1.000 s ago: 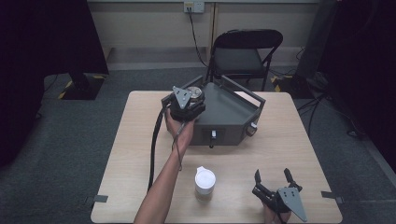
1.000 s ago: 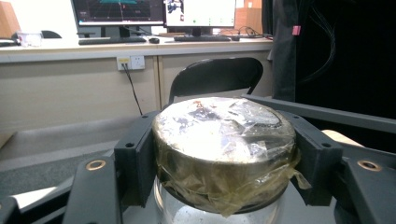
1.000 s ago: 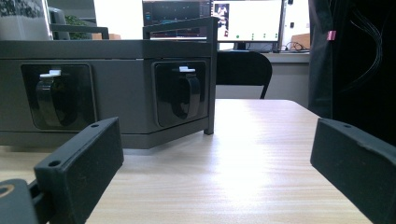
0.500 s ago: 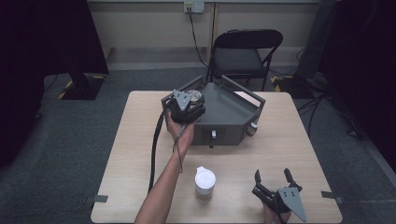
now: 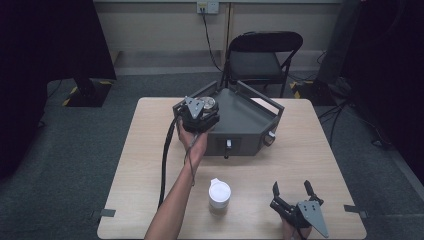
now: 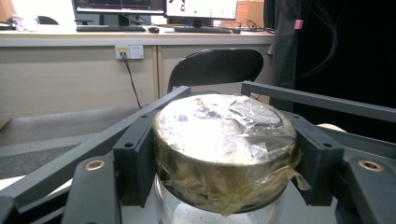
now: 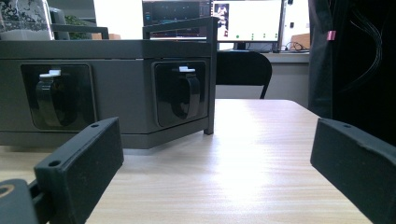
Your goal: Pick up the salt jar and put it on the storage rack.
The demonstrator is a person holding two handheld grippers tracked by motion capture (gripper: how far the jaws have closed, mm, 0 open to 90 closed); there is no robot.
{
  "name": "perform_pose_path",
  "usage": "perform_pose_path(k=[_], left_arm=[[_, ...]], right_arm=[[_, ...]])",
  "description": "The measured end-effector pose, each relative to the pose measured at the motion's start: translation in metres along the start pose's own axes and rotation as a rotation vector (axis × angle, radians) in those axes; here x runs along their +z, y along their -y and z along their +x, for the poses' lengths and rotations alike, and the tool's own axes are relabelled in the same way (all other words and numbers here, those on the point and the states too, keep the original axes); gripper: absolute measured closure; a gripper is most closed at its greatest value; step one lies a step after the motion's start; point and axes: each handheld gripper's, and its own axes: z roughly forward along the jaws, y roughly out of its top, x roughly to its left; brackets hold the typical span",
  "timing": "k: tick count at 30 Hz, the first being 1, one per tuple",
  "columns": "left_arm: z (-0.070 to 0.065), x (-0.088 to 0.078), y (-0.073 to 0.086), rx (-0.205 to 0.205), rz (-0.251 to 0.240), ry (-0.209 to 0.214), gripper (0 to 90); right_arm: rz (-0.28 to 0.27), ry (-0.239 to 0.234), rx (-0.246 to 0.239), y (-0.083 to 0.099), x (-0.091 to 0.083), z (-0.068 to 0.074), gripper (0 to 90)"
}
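From the high view we see our left gripper (image 5: 199, 116) at the near-left corner of the dark grey box (image 5: 245, 122) in the middle of the table (image 5: 150, 150), its jaws closed on a jar (image 5: 209, 104) with a shiny, foil-like lid that sits on the box's top deck. Compared with the earlier high-view pictures very little has changed: the left hand and gripper sit in nearly the same spot against the box, perhaps a touch lower, and the jar has not left the deck. We take that to mean the grasp is settled and the lift has yet to begin. Our right gripper (image 5: 295, 192) rests near the table's front edge, unchanged from before, with a white cup (image 5: 219, 194) just to its left, well apart from the box. In the left gripper view, the two black pads (image 6: 137, 163) press on either side of the jar's (image 6: 224, 149) gold, tape-wrapped lid, with clear glass showing below it and the box's rails (image 6: 322, 100) running past behind. In the right gripper view, the jaws stand wide apart with nothing between them, only bare table (image 7: 233, 177), and they face the box's front wall (image 7: 116, 93) with its two black latches (image 7: 186, 95).
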Motion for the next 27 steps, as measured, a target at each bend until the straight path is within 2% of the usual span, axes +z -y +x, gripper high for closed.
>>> perform_pose_path(k=[6, 9, 11, 15, 27], left_arm=[[0.0022, 0.0005, 0.0000, -0.012, 0.003, 0.006, 31.2], [-0.0035, -0.0012, 0.0047, 0.007, -0.030, -0.037, 14.4], [-0.0067, -0.0036, 0.0074, 0.014, -0.059, -0.066, 8.2], [-0.0052, -0.0054, 0.0040, -0.006, -0.058, -0.072, 0.4], [-0.0047, -0.0063, 0.0051, 0.011, -0.053, -0.064, 0.0]], right_arm=[[0.000, 0.000, 0.000, 0.0000, 0.0000, 0.0000, 1.1], [-0.001, 0.000, -0.002, 0.0002, 0.0001, -0.0001, 1.1], [0.000, 0.000, 0.000, 0.0000, 0.0000, 0.0000, 1.1], [0.000, 0.000, -0.001, 0.0000, 0.0001, 0.0000, 1.1], [0.000, 0.002, 0.000, 0.0000, 0.0000, 0.0003, 1.1]])
